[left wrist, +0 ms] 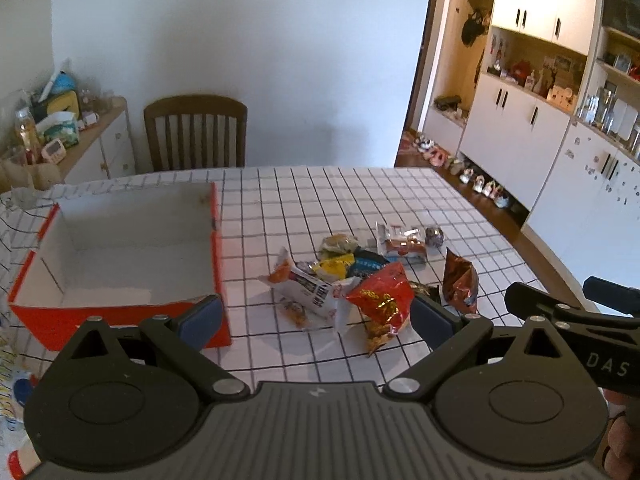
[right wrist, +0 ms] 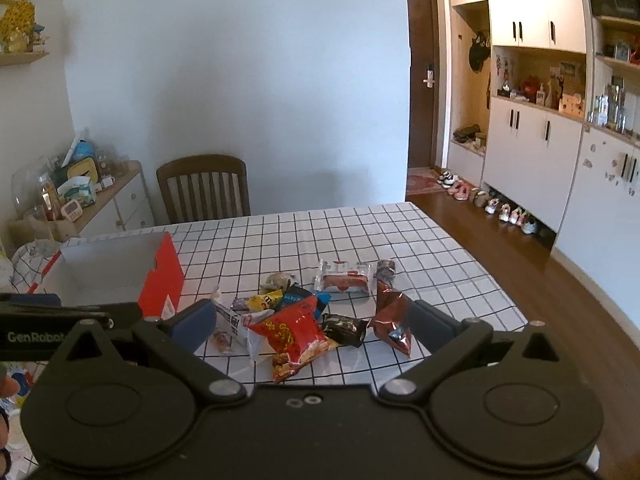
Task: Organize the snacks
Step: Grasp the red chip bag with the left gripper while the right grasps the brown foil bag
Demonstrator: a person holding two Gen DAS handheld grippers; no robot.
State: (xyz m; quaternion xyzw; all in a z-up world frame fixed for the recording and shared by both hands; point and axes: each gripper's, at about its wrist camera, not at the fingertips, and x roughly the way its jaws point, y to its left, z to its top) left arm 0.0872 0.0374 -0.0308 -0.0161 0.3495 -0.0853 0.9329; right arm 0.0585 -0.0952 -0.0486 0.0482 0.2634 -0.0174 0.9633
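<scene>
A pile of snack packets lies on the checked tablecloth: a red bag, a brown-red bag, a white-red wrapped cake, a yellow packet, a white packet and a small black packet. An empty orange box with a white inside stands left of the pile. My left gripper is open and empty, above the table before the pile. My right gripper is open and empty, before the pile too.
A wooden chair stands at the table's far side. A cluttered sideboard is at the left. White cabinets and shoes line the floor at the right. The table edge drops off at the right.
</scene>
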